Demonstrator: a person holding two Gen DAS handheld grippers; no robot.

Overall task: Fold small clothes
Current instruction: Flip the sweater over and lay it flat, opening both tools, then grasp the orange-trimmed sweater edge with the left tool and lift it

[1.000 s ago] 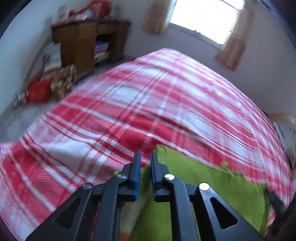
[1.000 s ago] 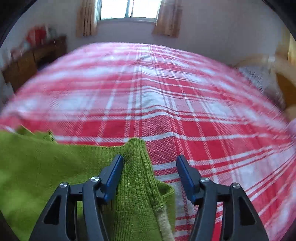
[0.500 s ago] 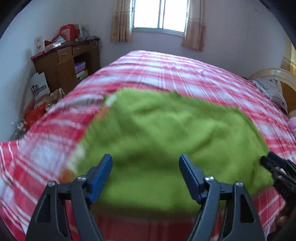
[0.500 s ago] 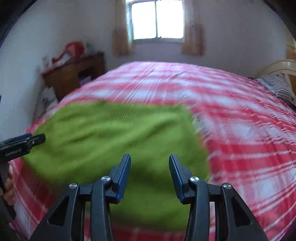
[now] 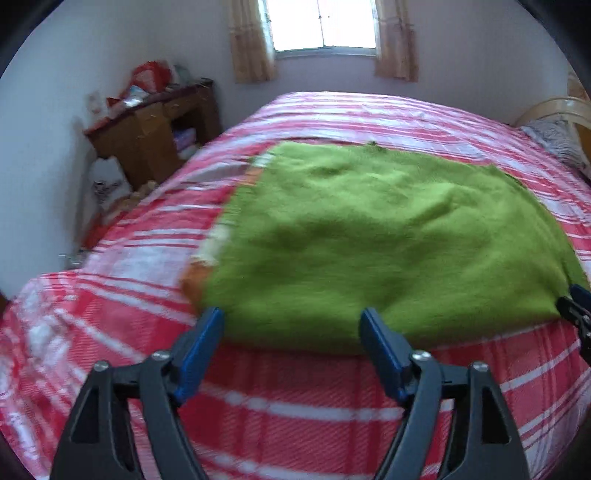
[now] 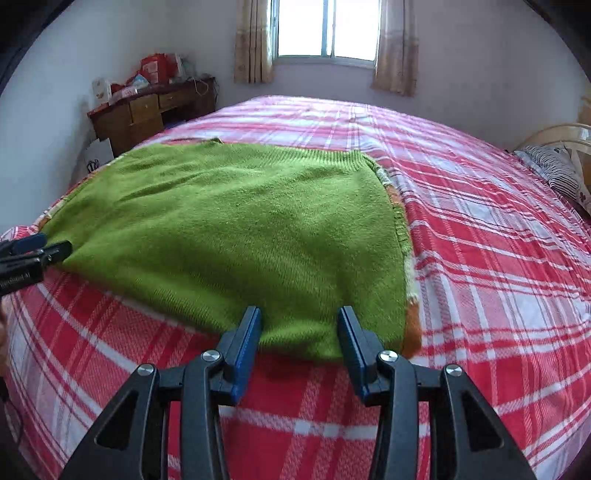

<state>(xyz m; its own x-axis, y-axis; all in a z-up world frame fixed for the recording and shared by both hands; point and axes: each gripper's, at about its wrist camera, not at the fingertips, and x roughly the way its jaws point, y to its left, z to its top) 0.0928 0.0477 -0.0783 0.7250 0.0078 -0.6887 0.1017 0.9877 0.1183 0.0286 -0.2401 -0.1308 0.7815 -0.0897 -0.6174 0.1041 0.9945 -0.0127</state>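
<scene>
- Between your left gripper (image 5: 291,328) fingers there is only air and the red plaid bedspread (image 5: 295,417); the blue pads stand wide apart and hold nothing.
- Just beyond the left fingertips lies the near edge of the green sweater (image 5: 388,236), close to them, but I cannot tell if they touch it because the picture is blurred.
- To the left of your left fingers, an orange and white trim (image 5: 199,280) comes out from under the green knit.
- Between your right gripper (image 6: 298,319) fingers you see the near hem of the green sweater (image 6: 236,221); these fingers are also spread and grip nothing, with the tips just at the hem.
- To the right of your right fingers, the orange trim (image 6: 412,325) shows along the sweater's side edge.
- Further ahead of both grippers, the sweater lies flat on the bedspread (image 6: 498,240), with its ribbed edge on the far side.
- At the far left of the right wrist view, the left gripper (image 6: 55,249) sits beside the sweater's corner.
- Far left beyond the fingers stands a wooden desk (image 6: 147,114) with clutter on top.
- Farthest ahead is a window (image 6: 327,27) with curtains, and to the far right a pillow (image 6: 557,170).
</scene>
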